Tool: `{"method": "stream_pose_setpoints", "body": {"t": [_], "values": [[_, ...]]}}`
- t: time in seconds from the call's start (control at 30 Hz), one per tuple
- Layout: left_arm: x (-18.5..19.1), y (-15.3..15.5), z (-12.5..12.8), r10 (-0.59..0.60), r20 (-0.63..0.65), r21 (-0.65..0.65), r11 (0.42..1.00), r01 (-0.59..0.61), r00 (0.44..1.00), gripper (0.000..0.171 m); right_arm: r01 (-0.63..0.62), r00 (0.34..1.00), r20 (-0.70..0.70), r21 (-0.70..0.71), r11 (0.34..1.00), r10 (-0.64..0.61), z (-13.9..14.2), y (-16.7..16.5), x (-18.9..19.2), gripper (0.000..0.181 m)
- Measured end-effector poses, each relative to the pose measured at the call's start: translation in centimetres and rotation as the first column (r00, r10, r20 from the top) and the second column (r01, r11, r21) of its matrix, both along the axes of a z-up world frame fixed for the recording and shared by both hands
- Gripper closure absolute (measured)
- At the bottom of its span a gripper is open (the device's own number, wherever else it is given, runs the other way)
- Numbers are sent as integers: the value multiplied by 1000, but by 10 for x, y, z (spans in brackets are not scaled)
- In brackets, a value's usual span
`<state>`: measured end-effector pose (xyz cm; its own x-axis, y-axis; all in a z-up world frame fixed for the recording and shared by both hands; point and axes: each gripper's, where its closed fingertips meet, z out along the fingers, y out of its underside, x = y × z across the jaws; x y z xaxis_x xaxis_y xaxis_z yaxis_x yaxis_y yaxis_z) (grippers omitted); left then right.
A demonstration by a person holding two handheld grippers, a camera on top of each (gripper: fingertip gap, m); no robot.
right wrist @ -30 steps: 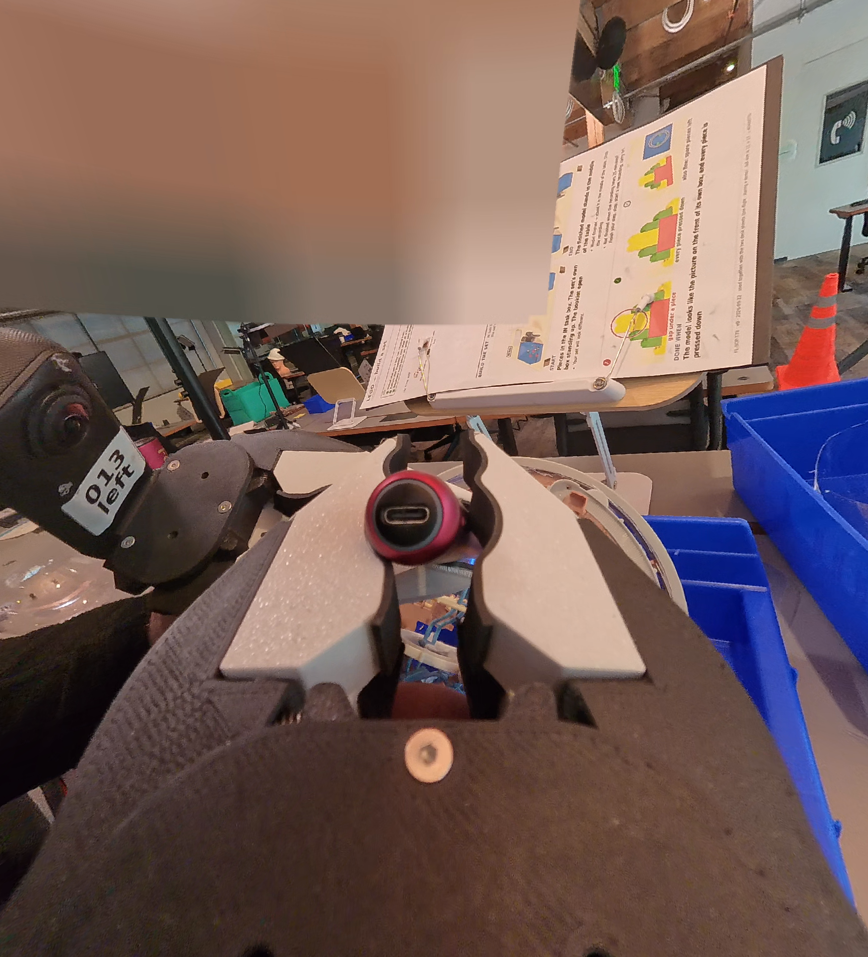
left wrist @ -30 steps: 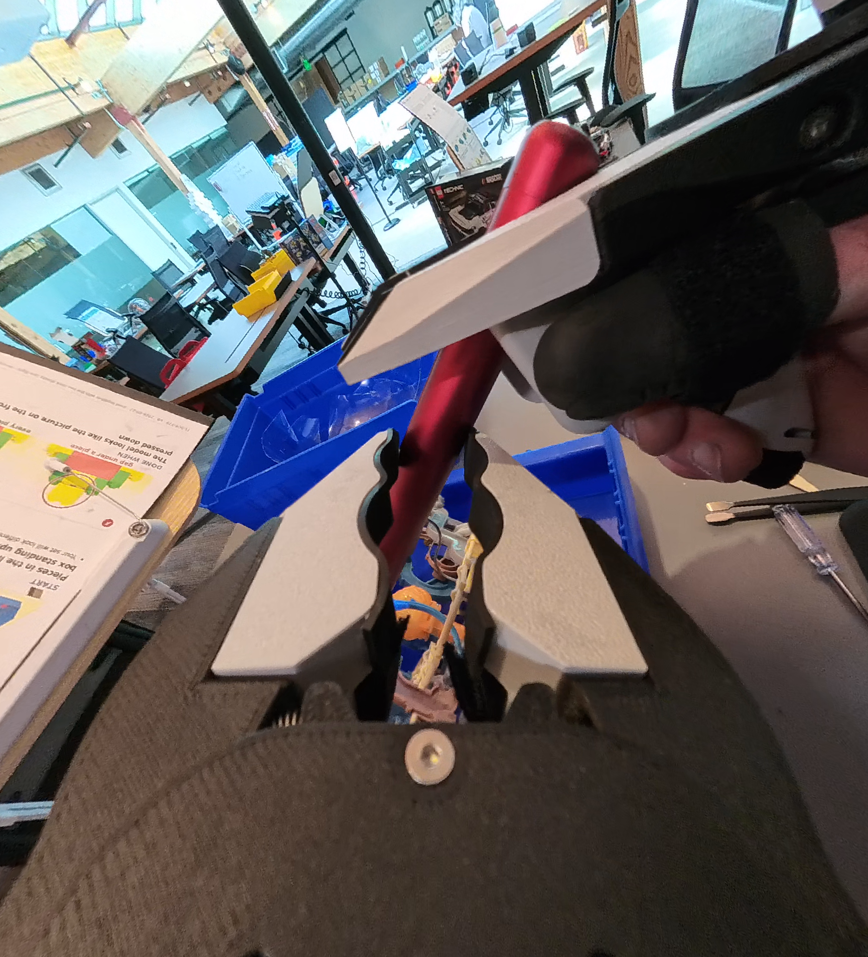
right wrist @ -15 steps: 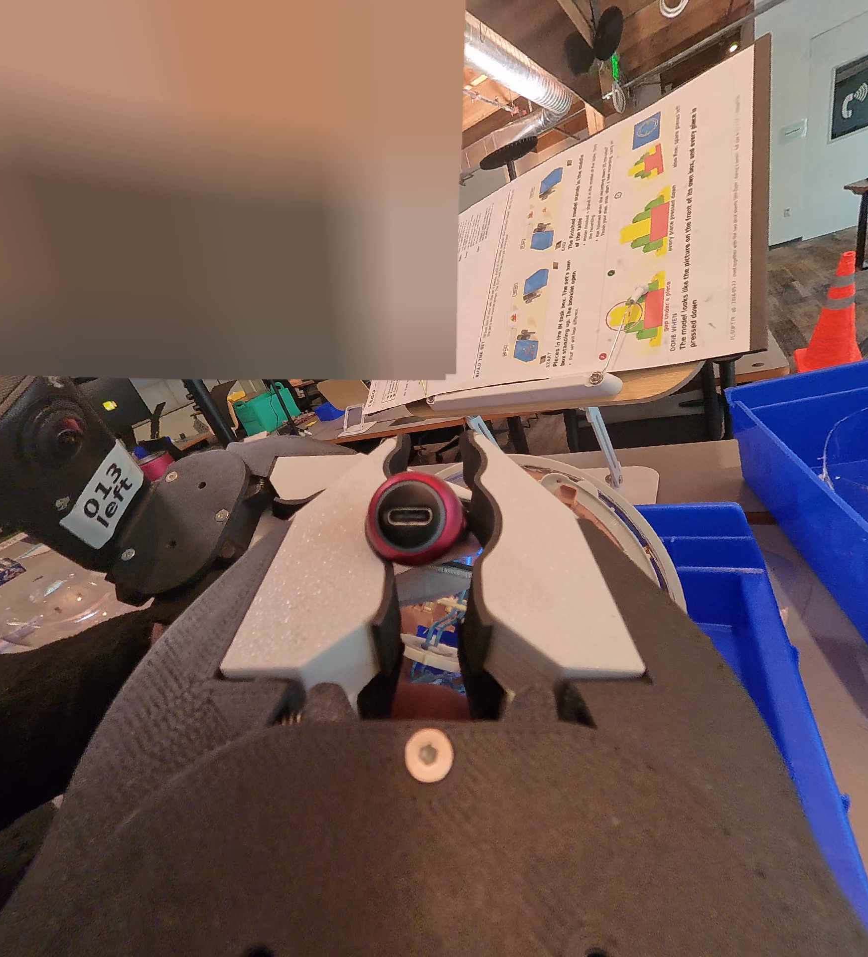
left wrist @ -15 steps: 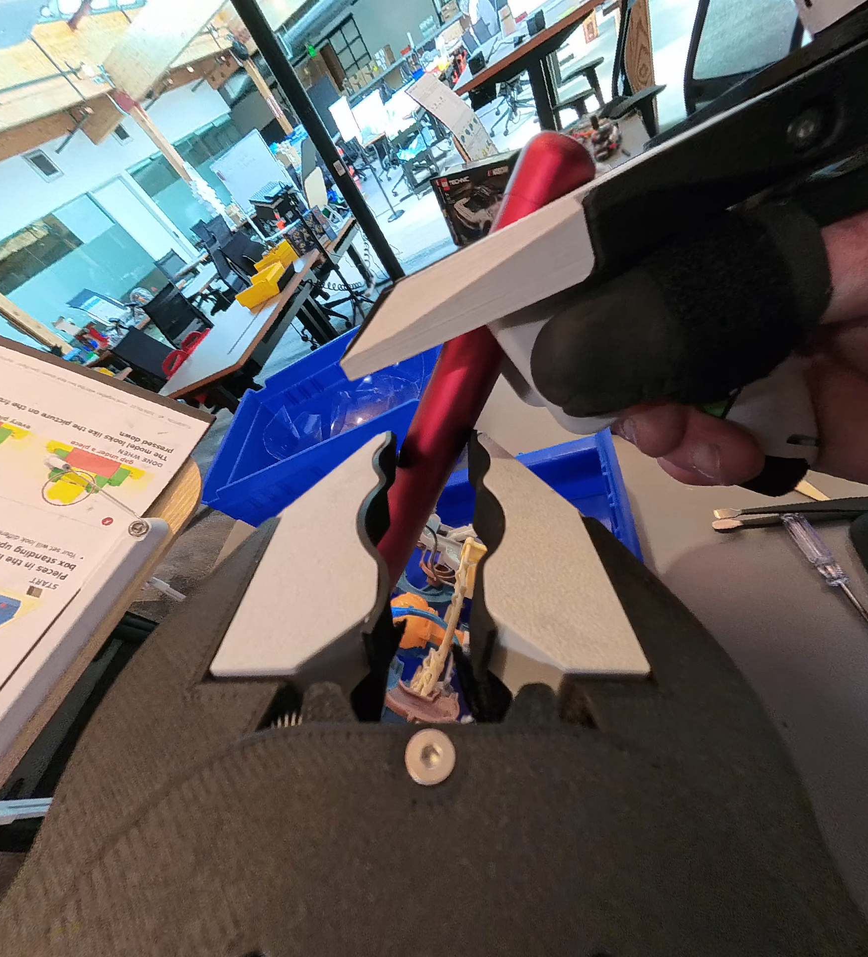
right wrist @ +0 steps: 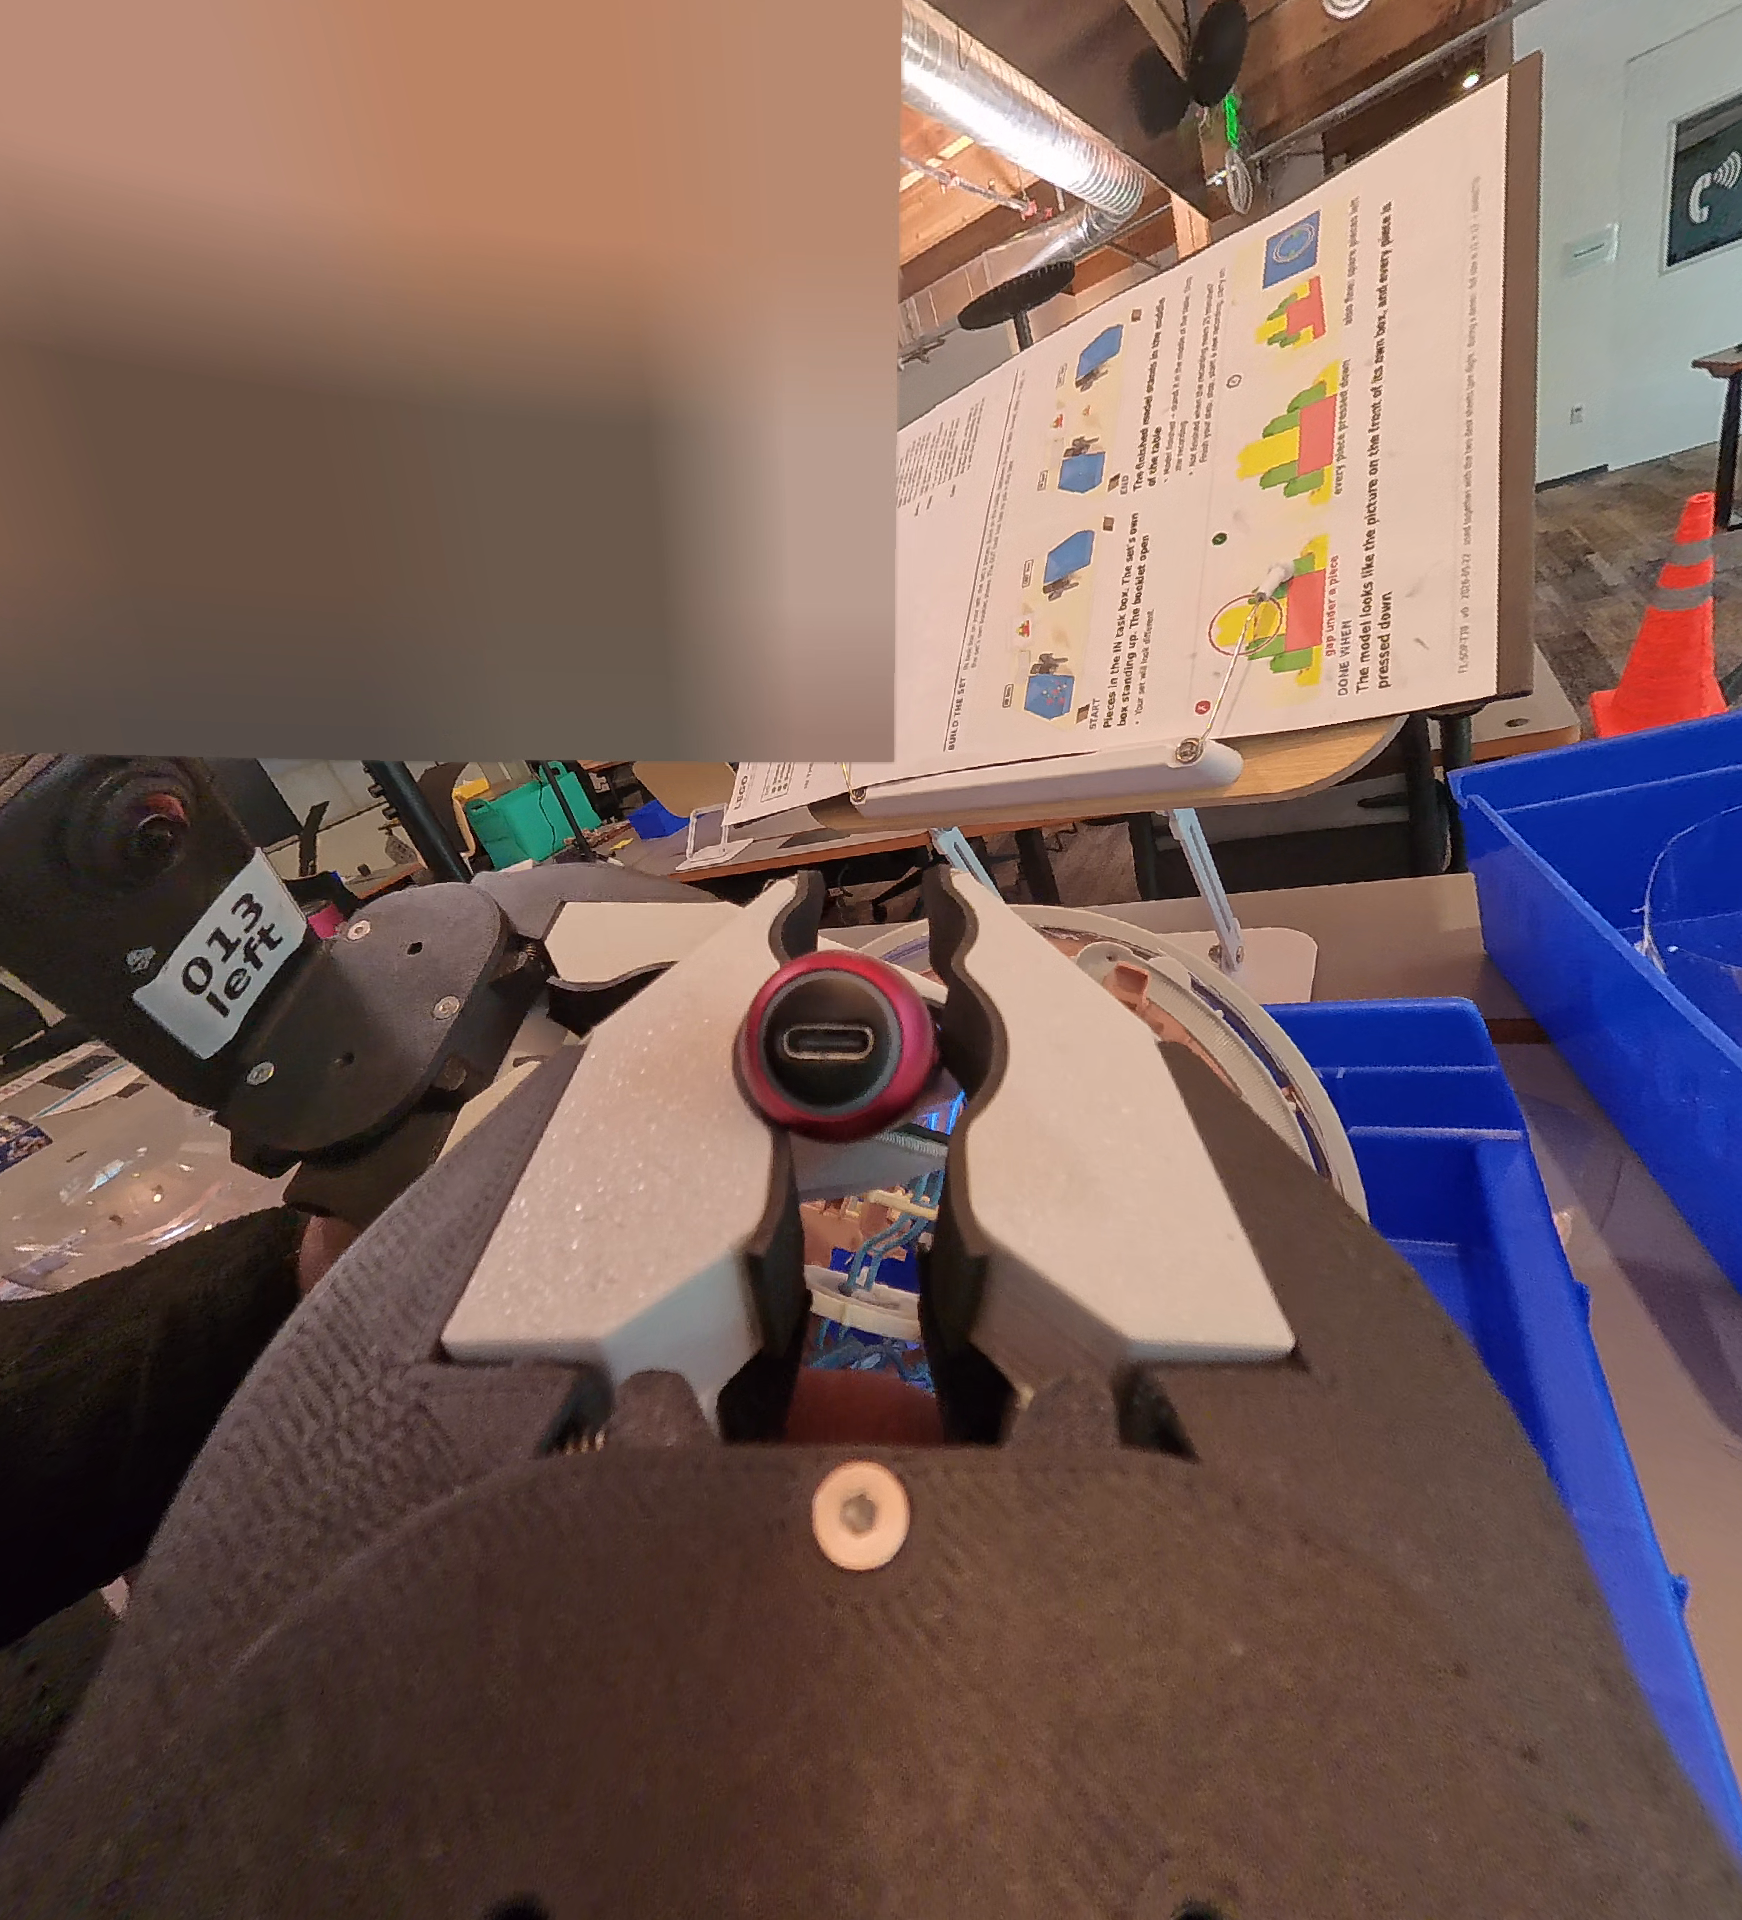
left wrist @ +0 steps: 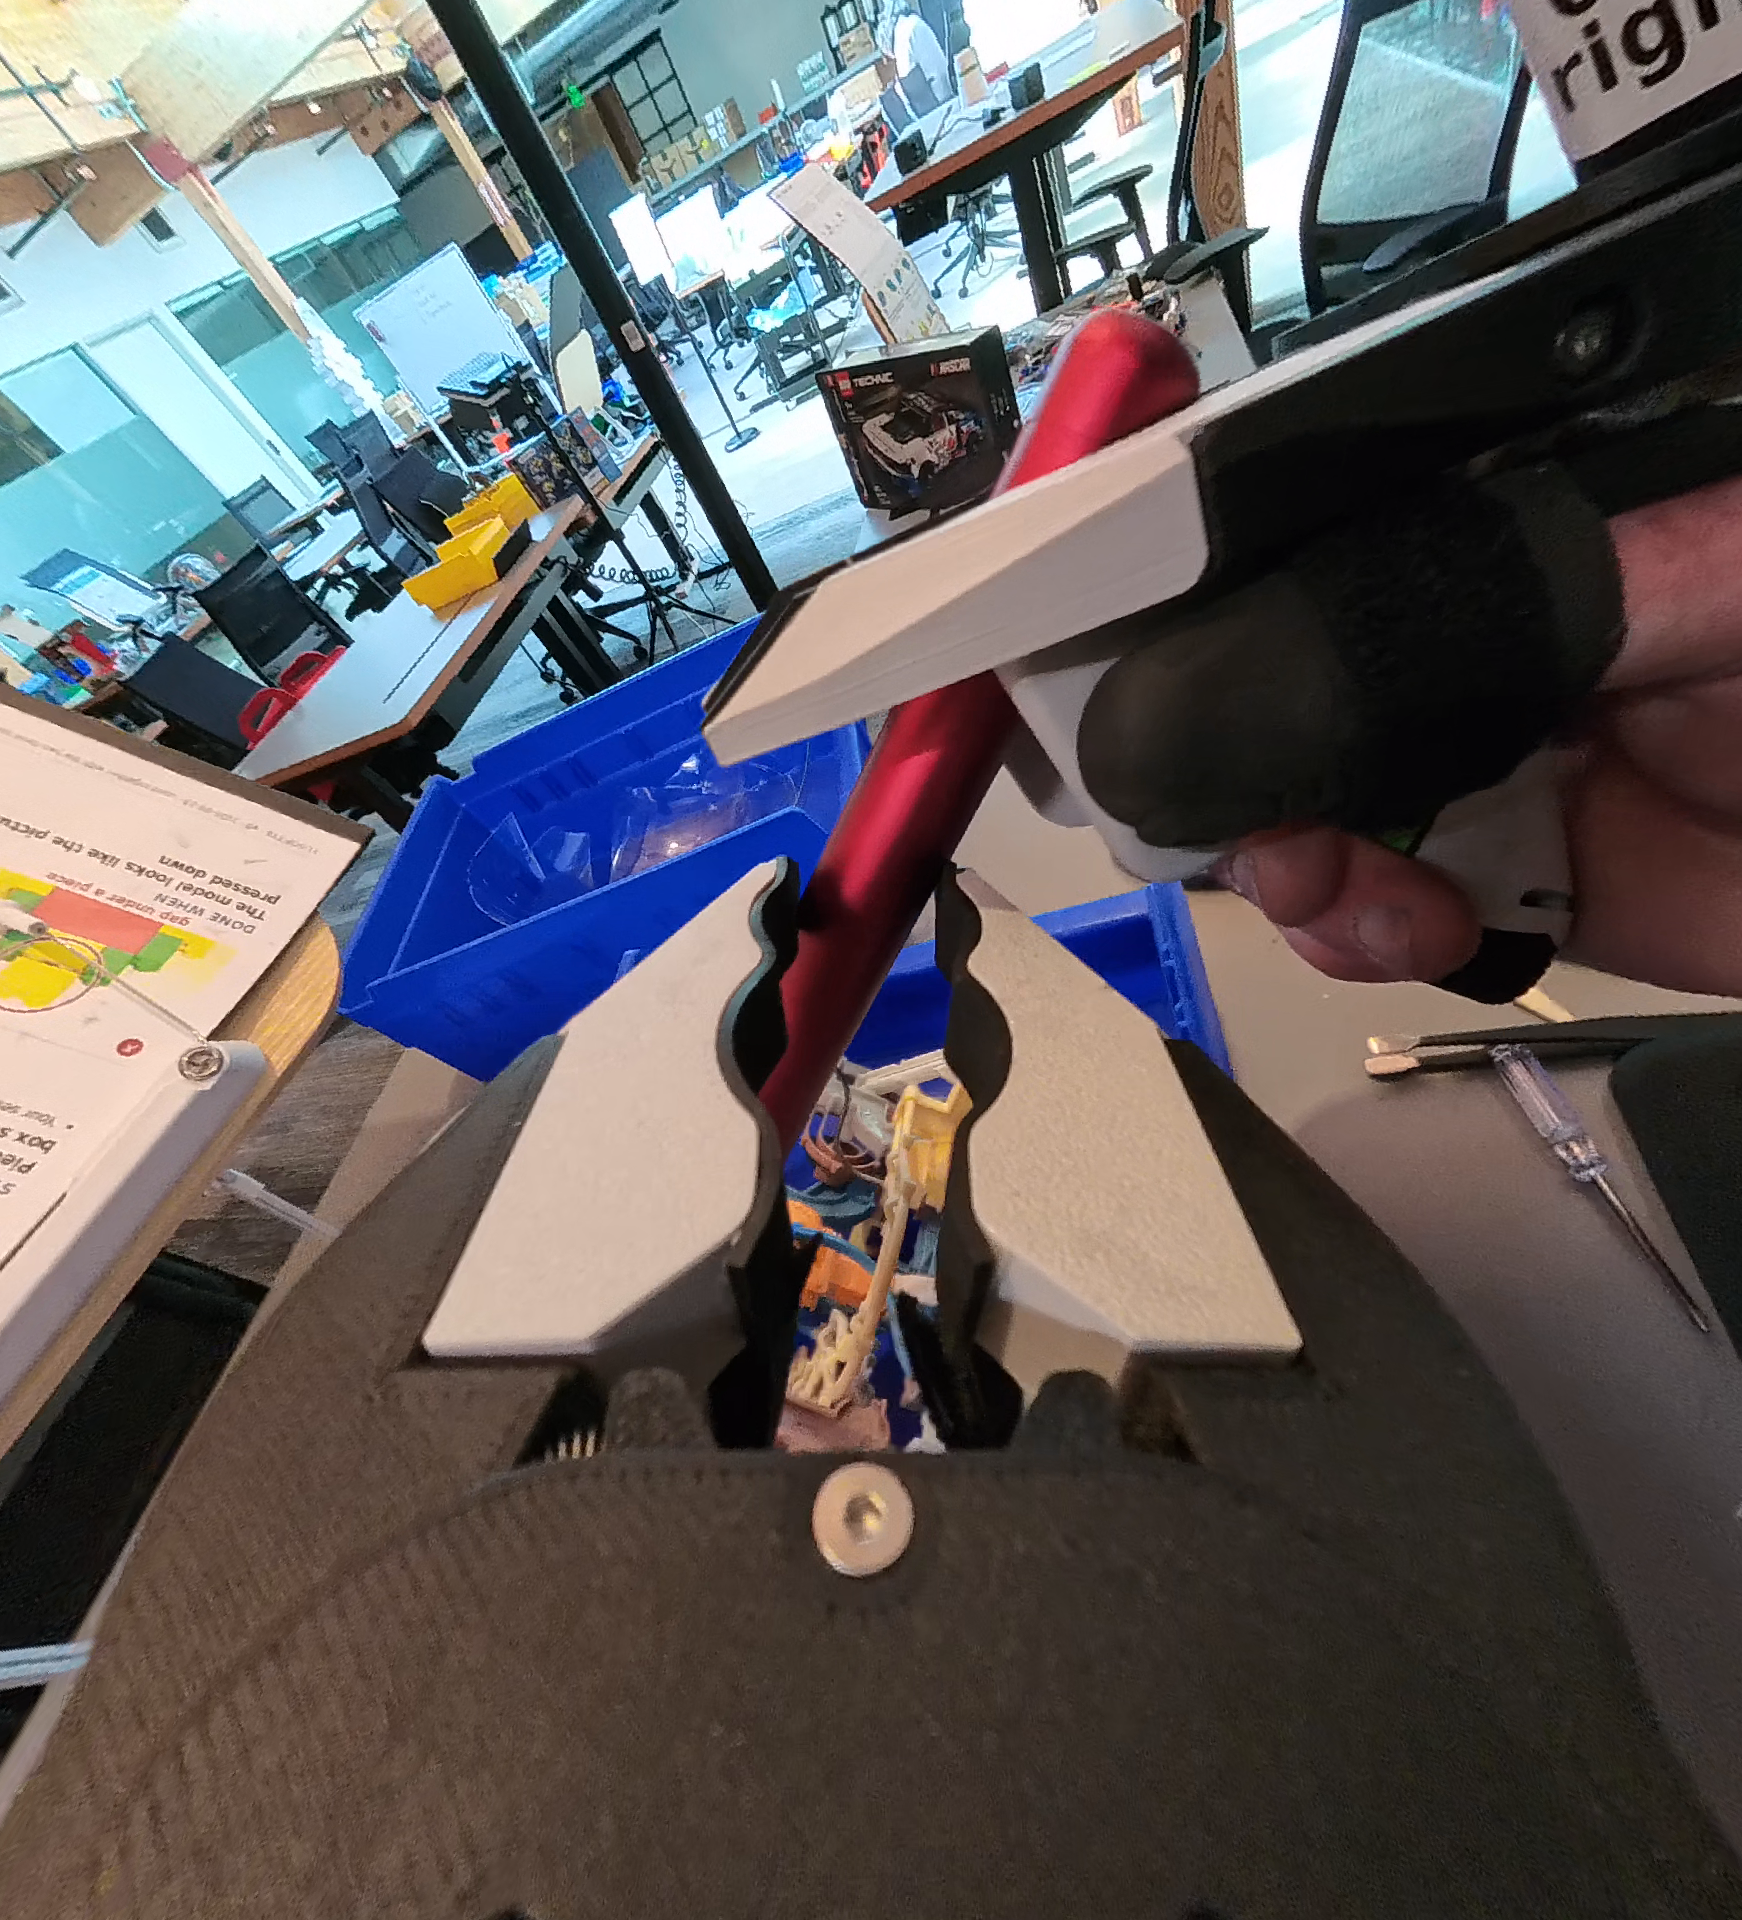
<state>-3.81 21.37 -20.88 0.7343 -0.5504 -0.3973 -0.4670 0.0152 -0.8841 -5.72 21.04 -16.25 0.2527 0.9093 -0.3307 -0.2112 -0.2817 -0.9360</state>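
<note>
A red metal pen-shaped tool [left wrist: 898,800] with a socket in its end cap [right wrist: 834,1044] is clamped between the fingers of my right gripper [right wrist: 872,894], cap toward the camera. In the left wrist view the right gripper [left wrist: 846,665], held by a gloved hand [left wrist: 1366,675], holds the tool aslant. Its shaft runs down between the fingers of my left gripper [left wrist: 867,894]. The left jaws stand partly open. The tool rests against the left finger, with a small gap on the other side. Its tip is hidden. Below lies a round white-rimmed device [right wrist: 1293,1081] with exposed wires and coloured parts [left wrist: 888,1195].
Blue bins [left wrist: 555,935] [right wrist: 1449,1143] stand behind and to the right of the device. An instruction sheet on a stand [right wrist: 1262,499] rises at the back left. Tweezers [left wrist: 1501,1044] and a small screwdriver [left wrist: 1573,1143] lie on the grey table. An orange cone [right wrist: 1677,634] stands beyond. Tip to tip, the grippers are about 4 centimetres apart.
The red tool has leaned slightly toward the left gripper's left finger. Both views have shifted a little. Neither gripper's jaw width has visibly changed.
</note>
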Motion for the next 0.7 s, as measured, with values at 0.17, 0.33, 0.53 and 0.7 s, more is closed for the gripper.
{"method": "stream_pose_setpoints", "body": {"t": [0.17,0.33,0.53,0.7], "values": [[0,0,0,-3,5,1,1000,3,1000,147,-1,1000,2,4,1000,1,0,0,0,161],[0,2,0,1,51,-33,999,0,999,144,-11,1000,5,0,1000,11,0,1,-1,162],[-2,6,-2,37,69,-56,998,-33,997,145,-37,999,7,-28,999,37,0,4,-2,162],[-3,8,-1,50,102,-81,996,-41,994,145,-56,998,13,-43,997,57,1,7,-3,162]]}}
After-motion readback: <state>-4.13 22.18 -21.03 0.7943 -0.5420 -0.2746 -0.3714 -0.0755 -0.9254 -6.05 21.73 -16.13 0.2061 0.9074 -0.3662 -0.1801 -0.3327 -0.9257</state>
